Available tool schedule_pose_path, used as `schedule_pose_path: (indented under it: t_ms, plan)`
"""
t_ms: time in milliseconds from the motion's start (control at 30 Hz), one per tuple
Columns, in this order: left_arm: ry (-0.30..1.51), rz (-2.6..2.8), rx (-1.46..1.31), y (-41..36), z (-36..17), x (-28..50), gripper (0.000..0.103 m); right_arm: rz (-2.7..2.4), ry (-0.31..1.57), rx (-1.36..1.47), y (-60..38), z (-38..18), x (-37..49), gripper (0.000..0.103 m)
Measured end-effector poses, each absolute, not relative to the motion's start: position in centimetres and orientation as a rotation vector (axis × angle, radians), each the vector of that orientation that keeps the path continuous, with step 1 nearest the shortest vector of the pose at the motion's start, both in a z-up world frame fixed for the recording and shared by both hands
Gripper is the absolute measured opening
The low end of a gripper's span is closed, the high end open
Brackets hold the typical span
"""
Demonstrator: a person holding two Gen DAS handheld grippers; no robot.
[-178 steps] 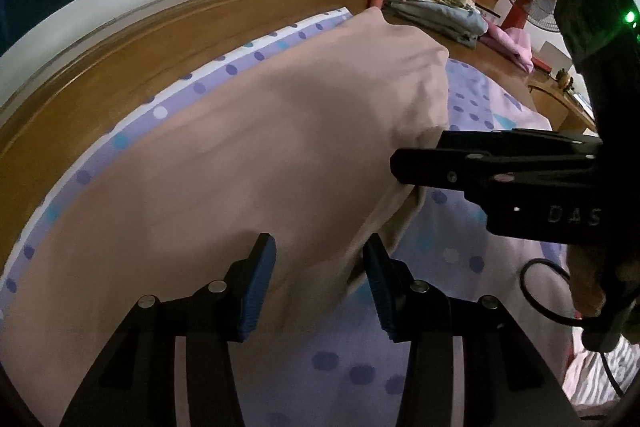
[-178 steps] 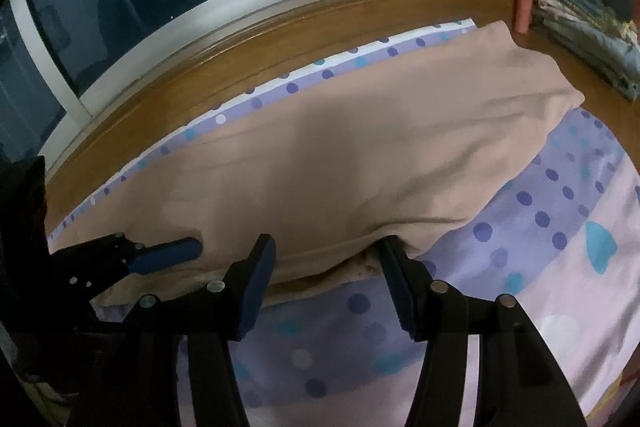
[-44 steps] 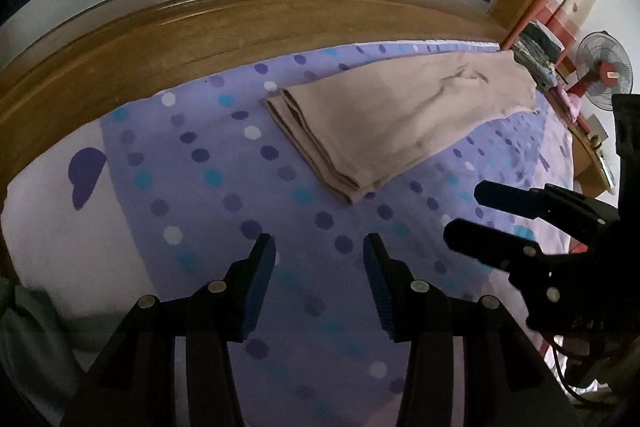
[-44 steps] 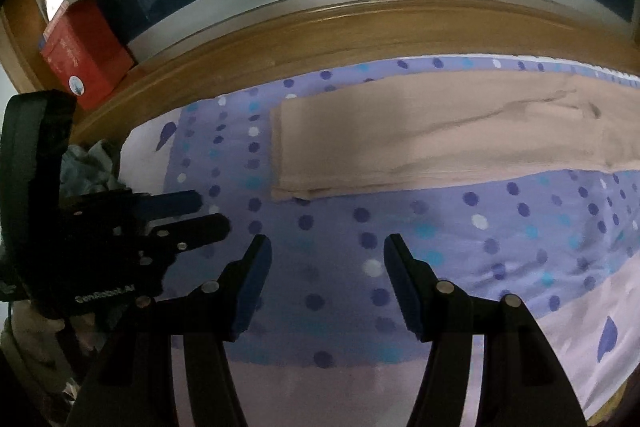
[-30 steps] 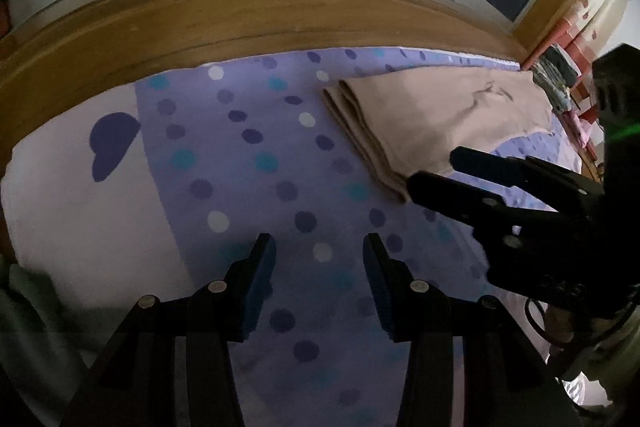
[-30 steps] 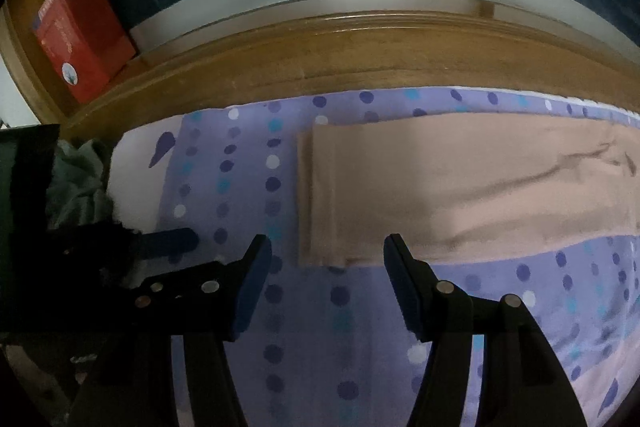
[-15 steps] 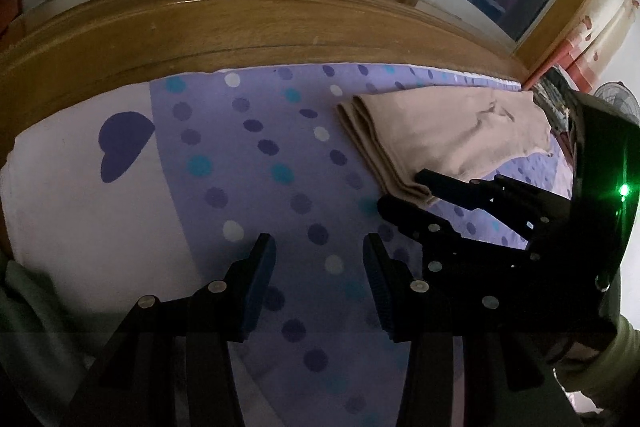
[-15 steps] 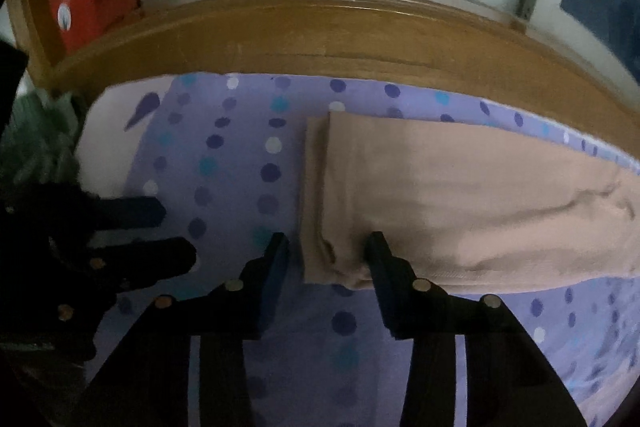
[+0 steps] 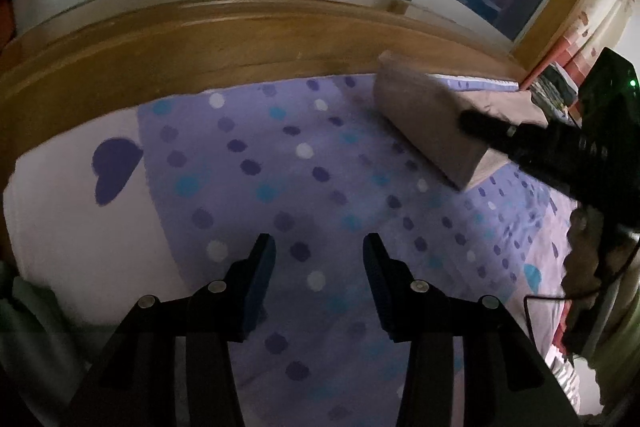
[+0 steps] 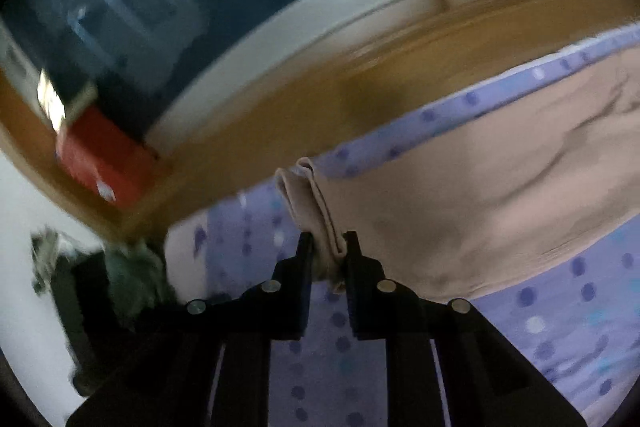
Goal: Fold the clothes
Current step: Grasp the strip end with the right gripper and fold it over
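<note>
A beige garment (image 10: pixel 480 195), folded into a long strip, lies on the dotted purple bedsheet (image 10: pixel 560 315). My right gripper (image 10: pixel 328 247) has its jaws closing on the layered left end of the strip, and the pads pinch that end. In the left wrist view the lifted end of the beige garment (image 9: pixel 424 119) stands raised off the sheet, with the right gripper (image 9: pixel 476 125) reaching in from the right. My left gripper (image 9: pixel 318 259) hovers open over the bare bedsheet (image 9: pixel 280 167), nothing between its fingers, well left of the garment.
A wooden ledge (image 9: pixel 200 43) and dark windows run along the far side of the bed. A red box (image 10: pixel 104 159) sits on the ledge at the left. Grey-green clothing (image 10: pixel 132 267) is heaped off the bed's left edge. A cable (image 9: pixel 560 299) hangs at the right.
My right gripper moved onto the garment's left end, narrowed its jaws around it and lifted that end off the sheet while rolling. The left gripper stayed in place, still open.
</note>
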State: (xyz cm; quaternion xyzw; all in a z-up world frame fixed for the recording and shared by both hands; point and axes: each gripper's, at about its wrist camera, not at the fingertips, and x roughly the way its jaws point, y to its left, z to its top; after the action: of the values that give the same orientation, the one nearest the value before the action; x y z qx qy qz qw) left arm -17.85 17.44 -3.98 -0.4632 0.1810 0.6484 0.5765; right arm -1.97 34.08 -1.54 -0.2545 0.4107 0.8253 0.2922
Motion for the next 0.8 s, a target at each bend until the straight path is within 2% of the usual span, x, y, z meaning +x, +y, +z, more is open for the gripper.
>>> schedule_pose_path:
  t_ms: [300, 567, 800]
  plan:
    - [0.473, 1.442, -1.024, 20.8, -3.5, -15.0, 0.046, 2.017, 1.094, -0.618, 37.4, -3.5, 3.0, 0.014]
    - [0.449, 1.369, -0.904, 26.6, -2.3, -11.1, 0.046, 1.946, 1.062, -0.671, 38.1, -5.4, 4.0, 0.014]
    - [0.405, 1.289, -0.866, 29.0, -2.0, -8.3, 0.046, 1.901, 1.08, -0.58, 37.0, -5.5, 5.3, 0.014]
